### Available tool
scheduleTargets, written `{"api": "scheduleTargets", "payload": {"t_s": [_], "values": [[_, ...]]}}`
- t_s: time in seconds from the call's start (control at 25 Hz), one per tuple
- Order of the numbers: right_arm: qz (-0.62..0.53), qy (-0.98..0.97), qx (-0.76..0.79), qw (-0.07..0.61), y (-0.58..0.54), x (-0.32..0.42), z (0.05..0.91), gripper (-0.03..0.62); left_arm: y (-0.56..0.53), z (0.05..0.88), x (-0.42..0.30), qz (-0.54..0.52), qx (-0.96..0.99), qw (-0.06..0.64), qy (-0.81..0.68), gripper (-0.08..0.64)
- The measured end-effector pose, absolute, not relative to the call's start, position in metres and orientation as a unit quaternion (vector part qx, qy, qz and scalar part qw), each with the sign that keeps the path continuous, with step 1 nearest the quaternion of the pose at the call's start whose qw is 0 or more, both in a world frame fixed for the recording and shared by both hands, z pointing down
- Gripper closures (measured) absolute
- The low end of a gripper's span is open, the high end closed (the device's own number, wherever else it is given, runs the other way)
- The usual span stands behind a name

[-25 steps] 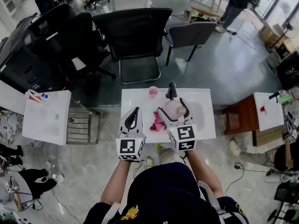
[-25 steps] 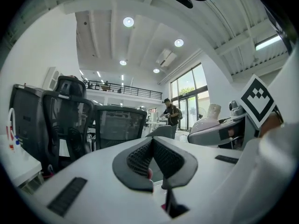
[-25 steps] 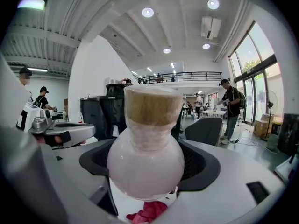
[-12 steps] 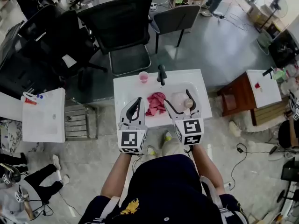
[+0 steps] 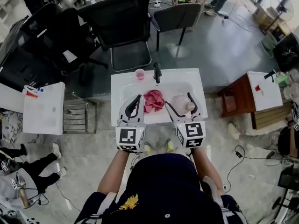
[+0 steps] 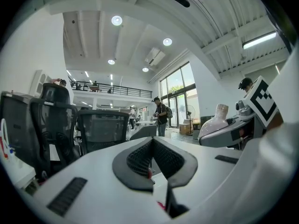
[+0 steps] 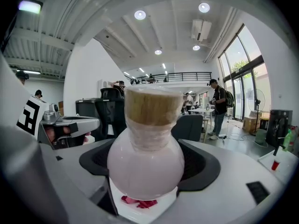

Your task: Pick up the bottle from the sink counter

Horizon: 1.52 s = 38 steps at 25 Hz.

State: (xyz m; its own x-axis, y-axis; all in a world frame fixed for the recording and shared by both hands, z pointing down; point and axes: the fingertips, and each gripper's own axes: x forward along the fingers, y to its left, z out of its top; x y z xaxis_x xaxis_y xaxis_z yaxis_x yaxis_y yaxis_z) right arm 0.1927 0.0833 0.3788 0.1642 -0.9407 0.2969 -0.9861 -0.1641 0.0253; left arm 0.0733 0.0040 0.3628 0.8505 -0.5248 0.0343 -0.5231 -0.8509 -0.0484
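Firmly, the right gripper (image 5: 176, 99) clamps a bulbous, glossy pale-pink bottle (image 7: 145, 164) (tan cork-like cap) between its 2 ribbed black jaws, above the right side of the white sink counter (image 5: 117, 85). The left gripper (image 5: 136, 100) hangs near it, jaws pressed together on nothing. A crumpled red cloth (image 5: 153, 100) lies in the basin; a pink cup (image 5: 139, 73) and a black faucet (image 5: 157, 72) stand at the far edge.

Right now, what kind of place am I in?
Probably an open-plan office or lab, not a real bathroom: the white sink counter stands alone near black office chairs, with tall windows.
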Motion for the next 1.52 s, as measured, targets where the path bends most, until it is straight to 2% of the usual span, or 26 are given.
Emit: {"api": "scheduleTargets", "payload": {"t_s": [0.24,1.52], "values": [[0.102,-0.653,0.743,0.100,0.101,0.202,0.374,0.167,0.025,0.353,0.093,-0.021,-0.960,0.050,0.276,0.545],[0.102,-0.666,0.734,0.089,0.104,0.206,0.371,0.167,0.031,0.357,0.092,-0.030,-0.956,0.045,0.287,0.545]]}}
